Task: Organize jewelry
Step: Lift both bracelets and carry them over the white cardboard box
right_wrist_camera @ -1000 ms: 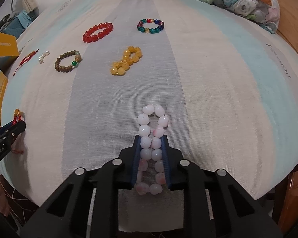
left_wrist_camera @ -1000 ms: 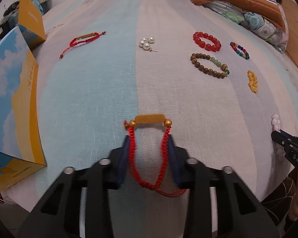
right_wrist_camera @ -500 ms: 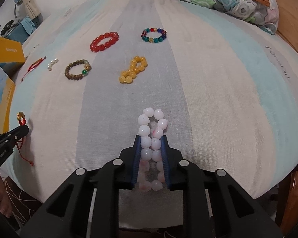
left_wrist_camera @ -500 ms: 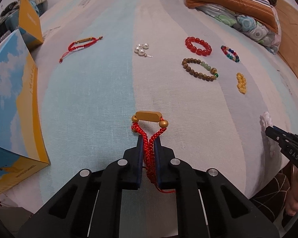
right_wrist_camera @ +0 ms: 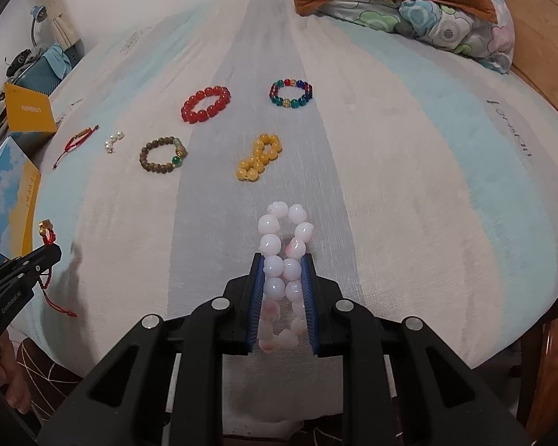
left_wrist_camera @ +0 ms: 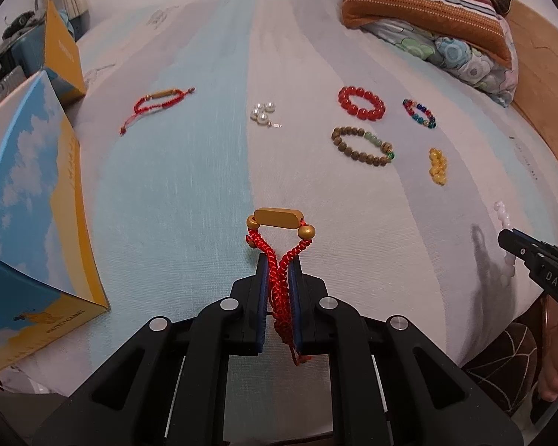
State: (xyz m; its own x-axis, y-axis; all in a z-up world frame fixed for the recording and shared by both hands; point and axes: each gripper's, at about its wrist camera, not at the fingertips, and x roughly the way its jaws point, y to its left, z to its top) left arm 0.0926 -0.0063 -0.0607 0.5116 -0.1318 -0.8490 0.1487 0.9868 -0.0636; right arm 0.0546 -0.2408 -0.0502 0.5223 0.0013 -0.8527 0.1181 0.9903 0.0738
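Striped bed linen (left_wrist_camera: 189, 171) in pale blue, white and grey carried all the jewelry; the near edge of the bed ran just below both hand-held grippers.

The left hand-held gripper (left_wrist_camera: 279, 278) had its jaws closed to a narrow gap, clamping the doubled cords of a red cord bracelet (left_wrist_camera: 279, 245). Its gold bar projected just ahead of the fingertips; the knotted tail hung behind them.

The right hand-held gripper (right_wrist_camera: 282, 275) was closed on a white bead bracelet (right_wrist_camera: 284, 245), squeezed into a long loop. Several beads projected ahead of the jaws.

Ahead of the right hand-held gripper lay a yellow bead bracelet (right_wrist_camera: 258, 158), then a red bead bracelet (right_wrist_camera: 205, 104) and a multicolour bead bracelet (right_wrist_camera: 291, 93). Ahead and to its left lay a brown bead bracelet (right_wrist_camera: 163, 154), pearl earrings (right_wrist_camera: 114, 141) and a second red cord bracelet (right_wrist_camera: 76, 143). All pieces lay well apart. Open linen extended to the right of the right hand-held gripper.

To the left of the left hand-held gripper stood a blue-and-yellow box (left_wrist_camera: 29, 200) at the bed edge, contents not visible. Folded bedding (left_wrist_camera: 427, 11) occupied the far right corner.
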